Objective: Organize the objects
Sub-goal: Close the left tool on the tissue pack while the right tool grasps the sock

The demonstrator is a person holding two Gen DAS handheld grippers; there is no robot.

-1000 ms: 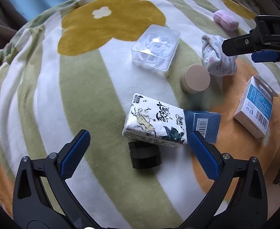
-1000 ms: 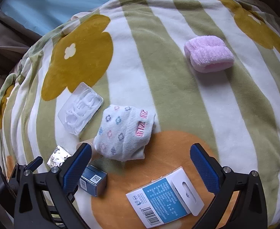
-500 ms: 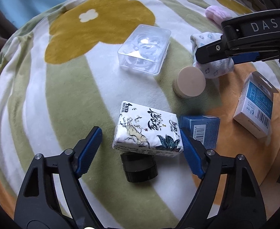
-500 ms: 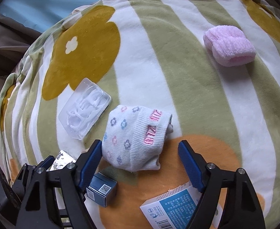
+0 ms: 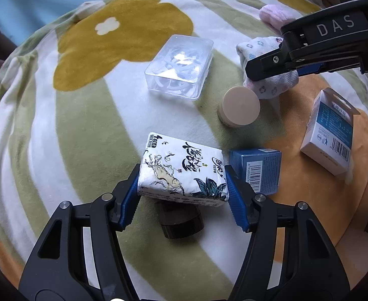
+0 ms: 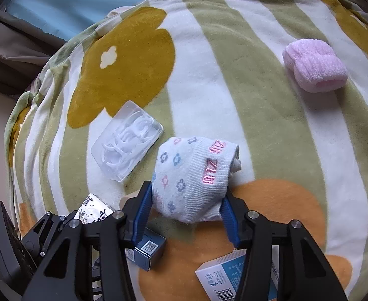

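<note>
My left gripper [image 5: 182, 198] is shut on a white tissue pack [image 5: 182, 173] with black and teal print; its blue pads press both ends. A black round lid [image 5: 181, 222] lies under it. My right gripper [image 6: 185, 215] is shut on a rolled white sock [image 6: 191, 178] with small flowers and pink lettering. That sock [image 5: 266, 87] and the right gripper show at the upper right of the left wrist view.
On the striped flower blanket [image 5: 83, 135] lie a clear plastic box [image 5: 180, 66], a beige round jar [image 5: 240, 109], a dark blue box [image 5: 255, 169], a white and blue box [image 5: 330, 131] and a pink rolled cloth [image 6: 314, 69].
Both grippers moved forward and closed. The left one went from open to gripping the tissue pack. The right one went from open to gripping the sock.
</note>
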